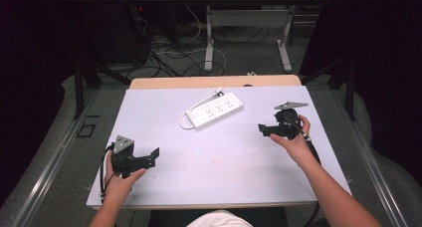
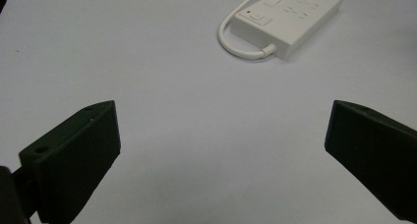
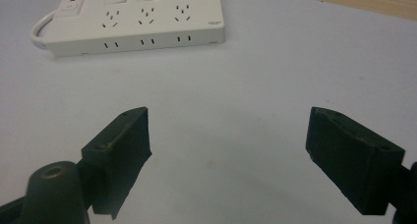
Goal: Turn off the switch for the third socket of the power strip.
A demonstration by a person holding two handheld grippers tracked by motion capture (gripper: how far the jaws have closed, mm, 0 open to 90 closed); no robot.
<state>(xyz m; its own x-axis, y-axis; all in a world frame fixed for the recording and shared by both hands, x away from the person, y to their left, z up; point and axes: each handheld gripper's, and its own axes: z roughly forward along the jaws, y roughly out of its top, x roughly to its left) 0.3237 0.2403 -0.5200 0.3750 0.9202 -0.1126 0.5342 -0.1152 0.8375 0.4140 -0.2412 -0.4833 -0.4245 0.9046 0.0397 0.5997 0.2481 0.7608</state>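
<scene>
Lying near the far middle of the pale lavender table sheet, a white plastic power strip rests well apart from both grippers; left gripper and right gripper gape wide, holding nothing.

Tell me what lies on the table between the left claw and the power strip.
Nothing: bare white tabletop runs from the open left claw to the power strip in the left gripper view.

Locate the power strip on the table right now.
In the high view, the white power strip lies on the table's far centre, ahead of and between both open hand-held grippers, untouched.
</scene>
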